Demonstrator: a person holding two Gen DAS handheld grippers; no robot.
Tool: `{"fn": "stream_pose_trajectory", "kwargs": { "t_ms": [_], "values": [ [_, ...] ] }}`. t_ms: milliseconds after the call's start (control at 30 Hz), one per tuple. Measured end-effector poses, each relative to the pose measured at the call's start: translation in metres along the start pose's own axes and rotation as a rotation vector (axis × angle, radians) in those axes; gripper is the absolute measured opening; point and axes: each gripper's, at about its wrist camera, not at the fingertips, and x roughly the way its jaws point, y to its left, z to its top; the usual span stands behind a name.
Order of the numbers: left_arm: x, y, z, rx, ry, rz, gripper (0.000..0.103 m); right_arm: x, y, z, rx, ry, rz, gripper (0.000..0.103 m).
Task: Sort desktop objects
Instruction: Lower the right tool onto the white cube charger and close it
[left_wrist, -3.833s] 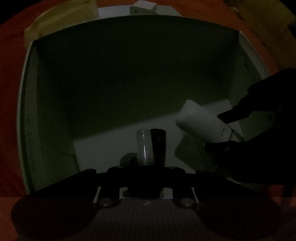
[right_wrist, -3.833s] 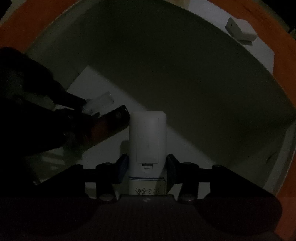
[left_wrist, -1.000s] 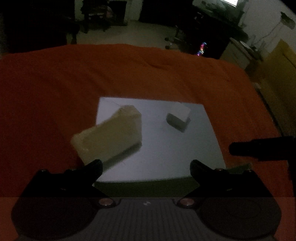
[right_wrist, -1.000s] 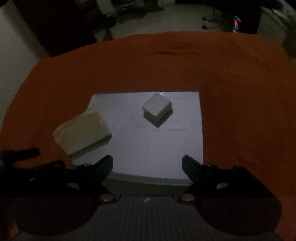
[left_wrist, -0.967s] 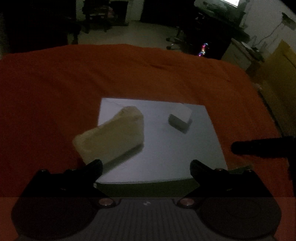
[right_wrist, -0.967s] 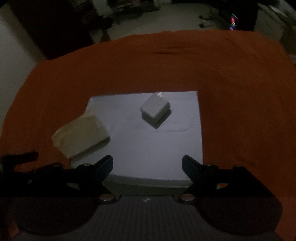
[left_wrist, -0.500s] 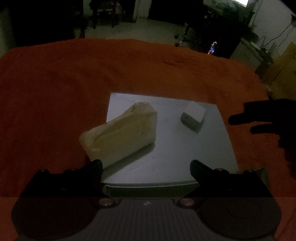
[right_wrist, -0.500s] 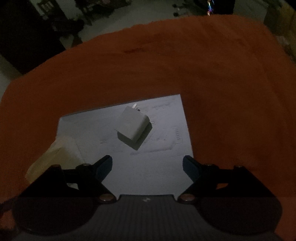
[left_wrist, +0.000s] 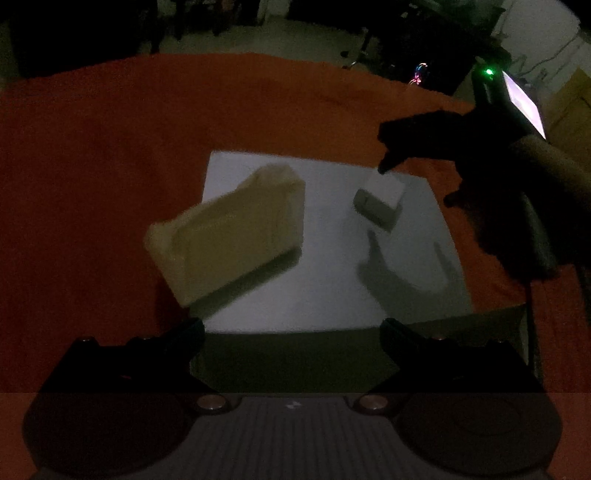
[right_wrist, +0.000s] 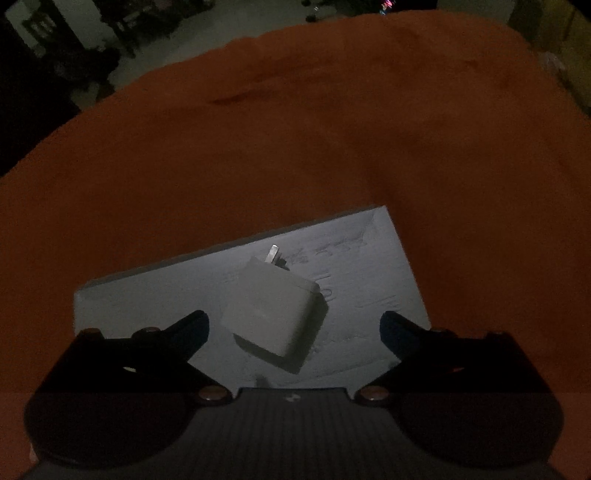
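Right wrist view: the right gripper (right_wrist: 293, 325), jaws wide, straddles the charger (right_wrist: 271, 317) near the sheet's (right_wrist: 369, 258) right edge, apparently to grasp it. Left gripper (left_wrist: 291, 332) wide, empty, near the pack (left_wrist: 229, 236) overhanging the left edge.

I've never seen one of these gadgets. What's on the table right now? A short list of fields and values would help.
Surface: orange cloth with a white sheet of paper on it
Near object: small white plug-in charger, metal prongs pointing away, lying on the sheet
Other object: pale yellow wrapped packet, overlapping the sheet's left edge
Right gripper: open, lined up on the charger, not touching it
Left gripper: open, empty, behind the sheet's near edge
Lighting: very dim
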Motion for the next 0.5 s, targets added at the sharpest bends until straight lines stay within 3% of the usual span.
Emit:
{"fn": "stream_pose_trajectory", "kwargs": {
  "t_ms": [200,400,500],
  "values": [
    [0.003,-0.002,-0.006,0.015,0.016,-0.009,0.103,0.018,0.012,0.006,0.018,0.014,-0.038,0.101],
    [-0.006,-0.006,0.002,0.015,-0.031,-0.03,0.103,0.031,0.023,0.005,-0.039,0.029,-0.039,0.101],
    [-0.009,-0.006,0.002,0.003,-0.034,-0.05,0.103,0.037,0.025,0.004,-0.059,0.042,-0.034,0.094]
  ]
}}
